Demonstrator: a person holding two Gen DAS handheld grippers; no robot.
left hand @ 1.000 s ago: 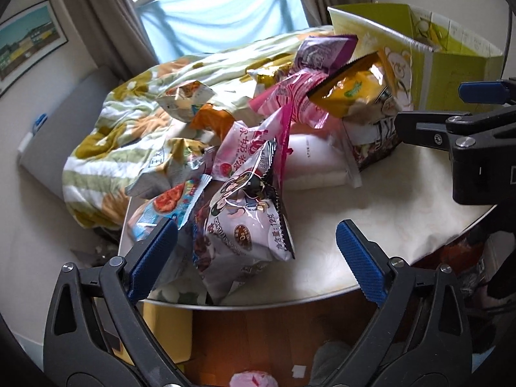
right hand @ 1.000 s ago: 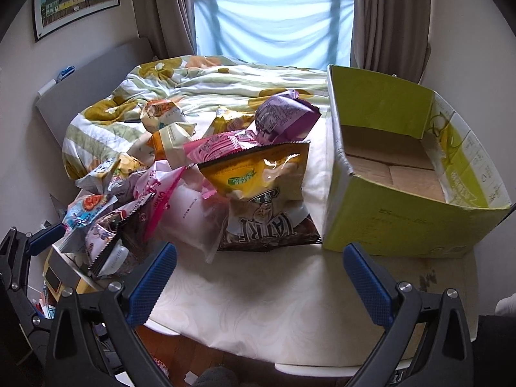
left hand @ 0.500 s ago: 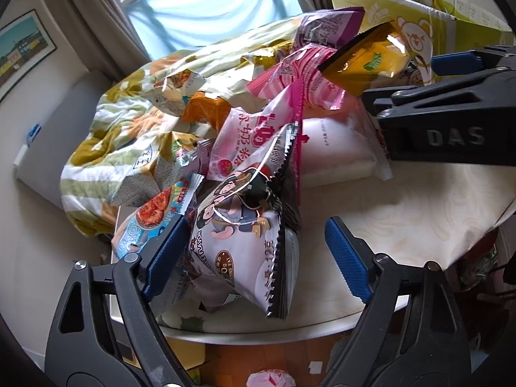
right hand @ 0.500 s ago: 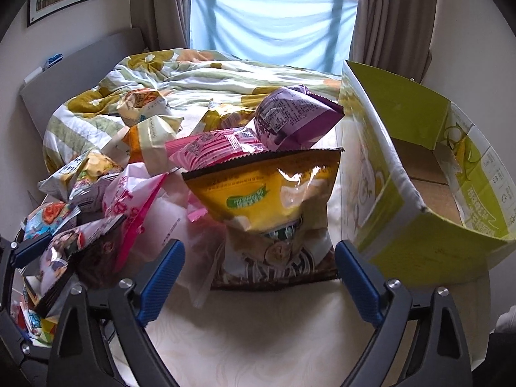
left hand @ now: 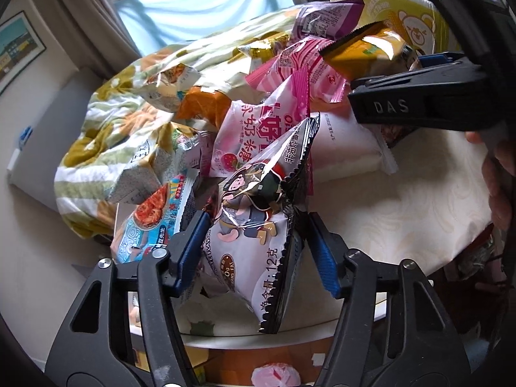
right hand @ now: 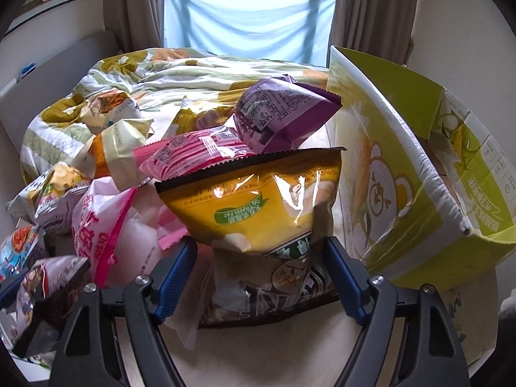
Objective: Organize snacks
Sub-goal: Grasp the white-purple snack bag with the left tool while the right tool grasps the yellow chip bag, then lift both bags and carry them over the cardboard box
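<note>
**Both grippers closing around snack bags beside the box**

I take the green cardboard box (right hand: 419, 174) as my landmark; it stands open on the pale table (left hand: 403, 200), at the right end of the snack pile.

My left gripper (left hand: 254, 251) is at the end of the pile farthest from the box, by the table's edge. Its jaws are closing around a white bag with a cartoon figure (left hand: 254, 225). The left pad looks to touch the bag's side; the right pad sits against its dark crimped edge, but I cannot tell whether it presses yet.

My right gripper (right hand: 258, 277) is just beside the box's front wall. Its jaws are closing with a yellow bag (right hand: 258, 203) between them, which leans over a brown-bottomed bag lying flat on the table. The pads stand near the bags' sides, slightly apart from them.

Behind the yellow bag, away from me, a pink packet (right hand: 196, 154) and a purple bag (right hand: 280, 116) lie on the pile, the purple one nearest the box.
</note>
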